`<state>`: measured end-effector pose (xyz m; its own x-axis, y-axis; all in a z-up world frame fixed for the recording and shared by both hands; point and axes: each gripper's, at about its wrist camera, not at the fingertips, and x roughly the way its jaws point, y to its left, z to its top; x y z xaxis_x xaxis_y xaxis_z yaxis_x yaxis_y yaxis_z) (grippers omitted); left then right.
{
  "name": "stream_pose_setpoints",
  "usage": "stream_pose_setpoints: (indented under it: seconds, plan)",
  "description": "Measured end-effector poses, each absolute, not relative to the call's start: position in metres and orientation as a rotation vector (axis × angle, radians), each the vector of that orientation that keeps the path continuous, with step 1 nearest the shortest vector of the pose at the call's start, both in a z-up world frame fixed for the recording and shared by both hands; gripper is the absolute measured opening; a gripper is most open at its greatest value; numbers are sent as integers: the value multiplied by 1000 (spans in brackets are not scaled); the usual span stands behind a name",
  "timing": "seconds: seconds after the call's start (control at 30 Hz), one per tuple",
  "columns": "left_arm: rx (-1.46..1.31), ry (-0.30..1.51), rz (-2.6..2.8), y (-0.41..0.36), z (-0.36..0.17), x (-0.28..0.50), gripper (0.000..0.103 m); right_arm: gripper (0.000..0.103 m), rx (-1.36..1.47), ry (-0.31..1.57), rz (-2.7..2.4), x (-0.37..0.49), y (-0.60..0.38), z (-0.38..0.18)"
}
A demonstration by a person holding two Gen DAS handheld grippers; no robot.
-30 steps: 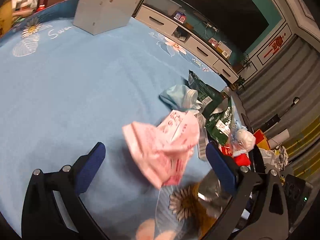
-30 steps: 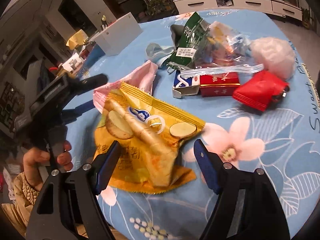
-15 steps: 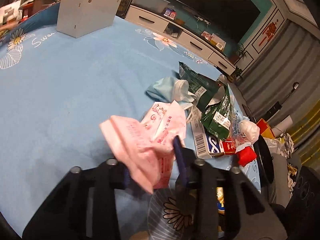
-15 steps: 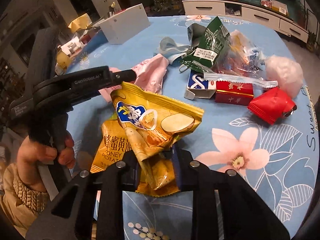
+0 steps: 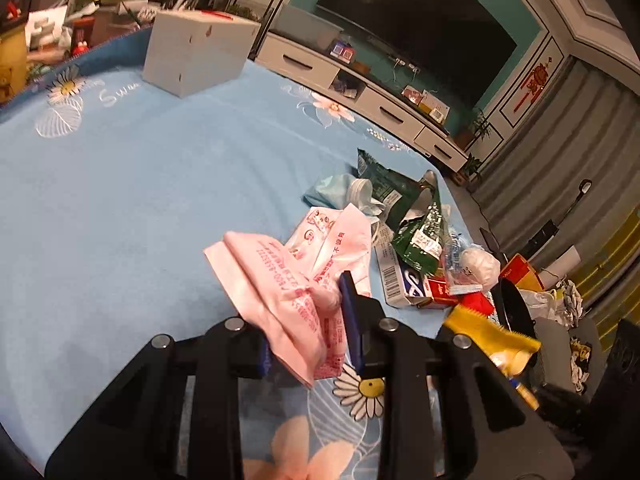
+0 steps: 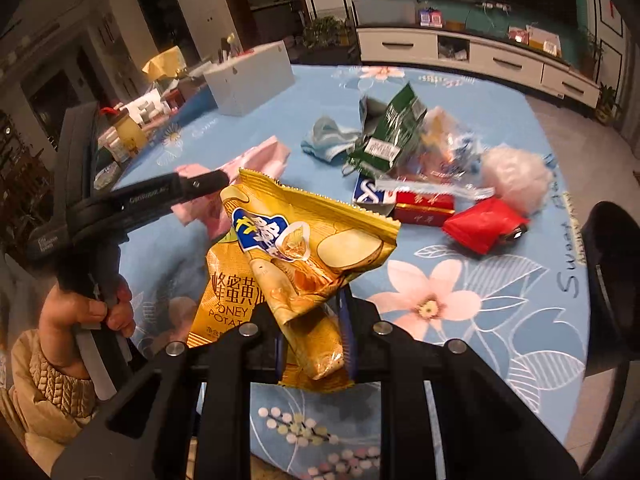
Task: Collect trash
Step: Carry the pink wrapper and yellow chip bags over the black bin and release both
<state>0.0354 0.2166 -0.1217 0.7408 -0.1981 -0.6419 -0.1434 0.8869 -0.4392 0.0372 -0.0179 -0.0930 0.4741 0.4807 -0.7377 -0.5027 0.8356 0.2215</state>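
Two grabs going at once: left gripper (image 5: 310, 338) is closing on the pink wrapper (image 5: 296, 280), right gripper (image 6: 314, 340) closing on the yellow chip bag (image 6: 296, 256), both lifted off the bench (image 5: 120, 200). Rest of the trash pile (image 6: 420, 168) sits beyond. Next probably needs a bin, none visible.

The white box (image 6: 250, 80) sits at the far edge of the table (image 5: 120, 200), and everything else lies nearer the camera than it. In the right wrist view the trash heap (image 6: 416, 168) is to the box's right, with the crumpled wrapper (image 6: 256, 160) between box and chip bag (image 6: 296, 264). The TV cabinet (image 6: 480, 56) stands behind the box, off the table.
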Motion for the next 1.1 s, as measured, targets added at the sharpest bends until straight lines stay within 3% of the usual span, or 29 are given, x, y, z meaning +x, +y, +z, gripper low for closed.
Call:
stream_pose_setpoints:
  seconds: [0.43,1.1]
  plan:
    - [-413,661,-80,192,-79,-1,30,23,28,767,567,17,-54,-54]
    - [-307,641,-210,124,-47,1,30,23,161,657,412,22,-138,-39]
